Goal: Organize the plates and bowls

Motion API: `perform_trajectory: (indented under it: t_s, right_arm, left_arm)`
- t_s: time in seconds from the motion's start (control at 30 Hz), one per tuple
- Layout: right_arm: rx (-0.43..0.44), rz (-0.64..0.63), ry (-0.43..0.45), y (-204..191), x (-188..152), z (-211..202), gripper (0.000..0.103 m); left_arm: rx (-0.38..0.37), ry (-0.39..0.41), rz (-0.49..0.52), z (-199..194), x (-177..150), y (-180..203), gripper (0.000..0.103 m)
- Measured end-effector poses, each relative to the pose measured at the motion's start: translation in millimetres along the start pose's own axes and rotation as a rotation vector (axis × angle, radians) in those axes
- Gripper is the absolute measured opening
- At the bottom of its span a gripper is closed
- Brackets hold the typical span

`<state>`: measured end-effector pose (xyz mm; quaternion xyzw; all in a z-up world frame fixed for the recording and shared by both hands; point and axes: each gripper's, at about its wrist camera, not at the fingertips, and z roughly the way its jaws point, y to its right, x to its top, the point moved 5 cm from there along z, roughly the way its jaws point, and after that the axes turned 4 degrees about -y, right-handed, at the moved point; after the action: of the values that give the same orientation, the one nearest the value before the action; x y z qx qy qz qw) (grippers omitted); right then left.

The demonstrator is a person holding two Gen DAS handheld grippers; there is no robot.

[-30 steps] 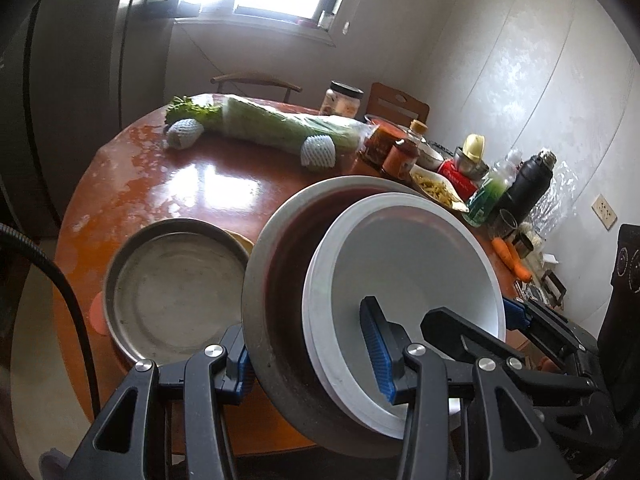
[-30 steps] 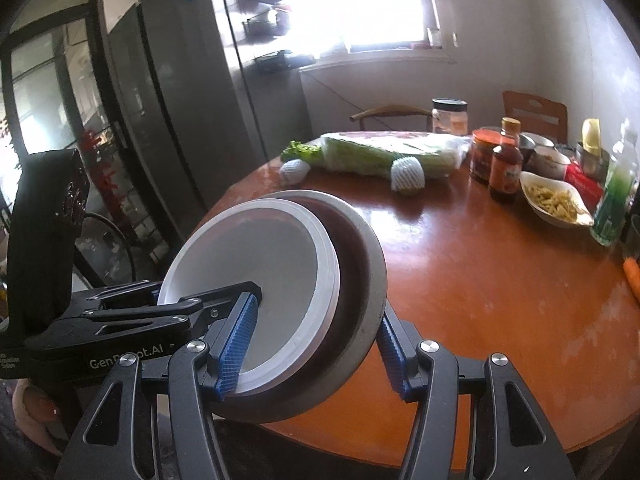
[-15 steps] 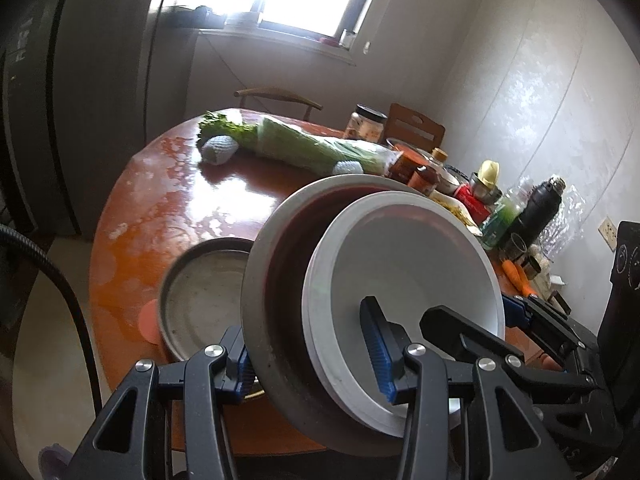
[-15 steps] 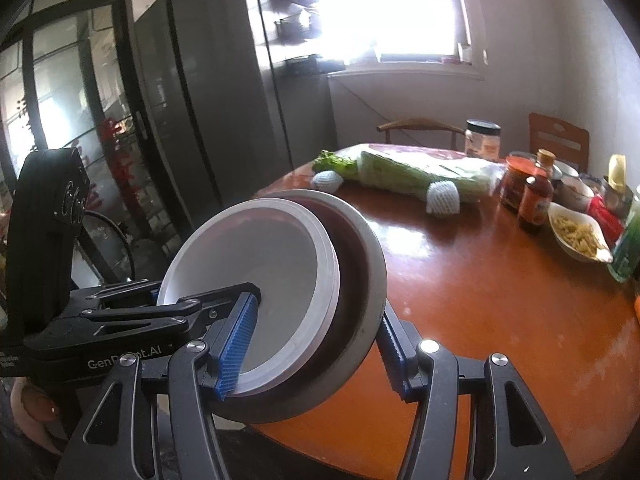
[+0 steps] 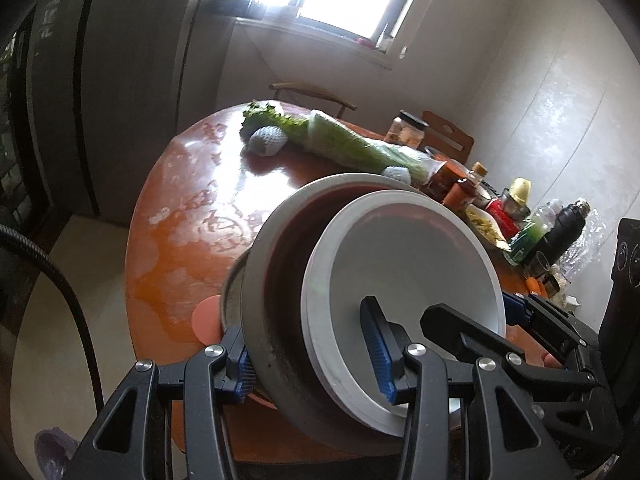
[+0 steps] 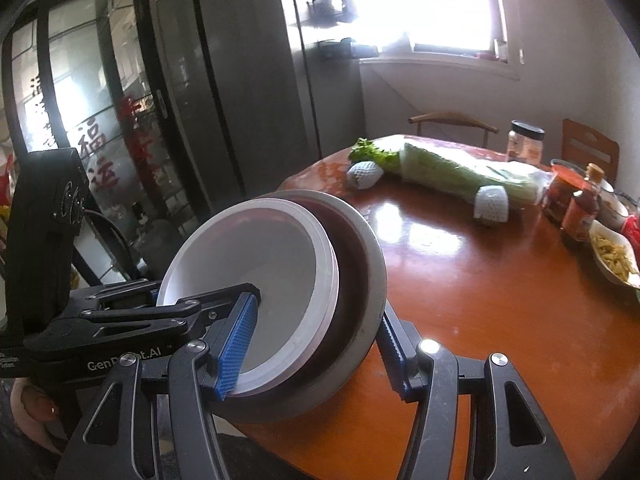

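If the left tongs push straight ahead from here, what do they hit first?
Hedged, since depth is unclear: the left tongs are shut on the stacked dark bowl and white bowl, so the stack leads. It likely meets the metal plate lying on the table.

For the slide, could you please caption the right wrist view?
Both tools grip a white bowl nested in a grey bowl above the table.

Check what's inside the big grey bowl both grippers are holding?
A white bowl is nested in the grey bowl, clamped with it by the left gripper and right gripper. Anything beneath the white bowl is hidden.
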<state>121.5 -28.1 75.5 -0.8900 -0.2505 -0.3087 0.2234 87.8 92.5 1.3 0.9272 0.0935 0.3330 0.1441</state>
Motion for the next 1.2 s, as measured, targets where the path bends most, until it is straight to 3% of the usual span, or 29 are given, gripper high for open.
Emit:
perform_trajectory:
  t_s: [0.57, 1.2]
  right_arm:
    - [0.021, 0.016, -0.069, 6, -10, 50, 0.06]
    - [0.037, 0.026, -0.077, 9, -15, 65, 0.06]
  left_arm:
    - [0.01, -0.044, -0.038, 39, -6, -26, 0.046]
    - [0.033, -0.035, -0.036, 51, -6, -32, 0.046]
